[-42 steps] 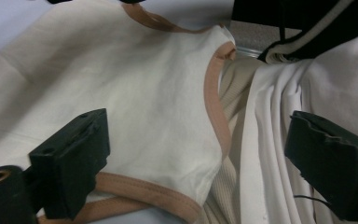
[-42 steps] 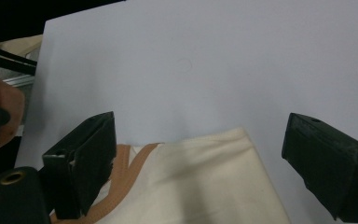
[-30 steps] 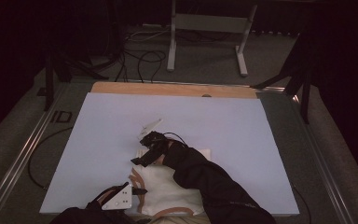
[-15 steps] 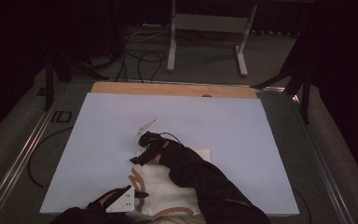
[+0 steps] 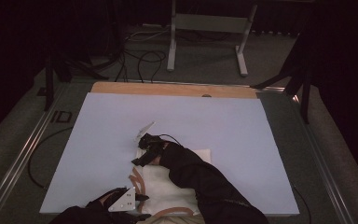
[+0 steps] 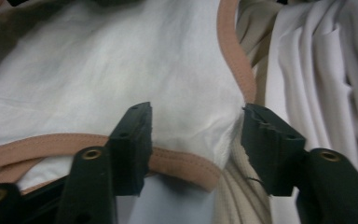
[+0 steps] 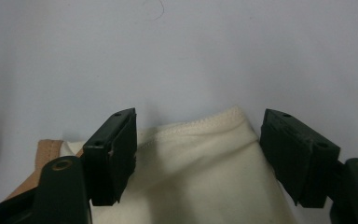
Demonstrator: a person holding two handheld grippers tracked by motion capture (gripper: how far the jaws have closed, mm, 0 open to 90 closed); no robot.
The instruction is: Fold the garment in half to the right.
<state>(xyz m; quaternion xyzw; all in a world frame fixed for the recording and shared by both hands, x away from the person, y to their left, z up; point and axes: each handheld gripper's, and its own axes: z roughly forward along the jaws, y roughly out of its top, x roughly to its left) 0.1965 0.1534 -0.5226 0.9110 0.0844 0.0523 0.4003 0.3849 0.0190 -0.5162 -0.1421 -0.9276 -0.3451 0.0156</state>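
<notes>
Garment: a cream garment (image 5: pixel 168 184) with tan trim (image 6: pixel 235 51) lies folded on the lilac worktop (image 5: pixel 242 121), at the middle of its near edge.
Left gripper: the left gripper (image 6: pixel 193 142) is at the near edge, left of the garment; its jaws have just been closing and stand apart, a trimmed fold between them, pads not yet pressing.
Right gripper: the right gripper (image 7: pixel 198 156) is at the garment's far left corner; its jaws have just been closing, apart astride the stitched corner.

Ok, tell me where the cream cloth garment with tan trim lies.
High view: the cream cloth garment with tan trim lies at the near edge of the pale blue tabletop, centre, beneath both grippers.
</notes>
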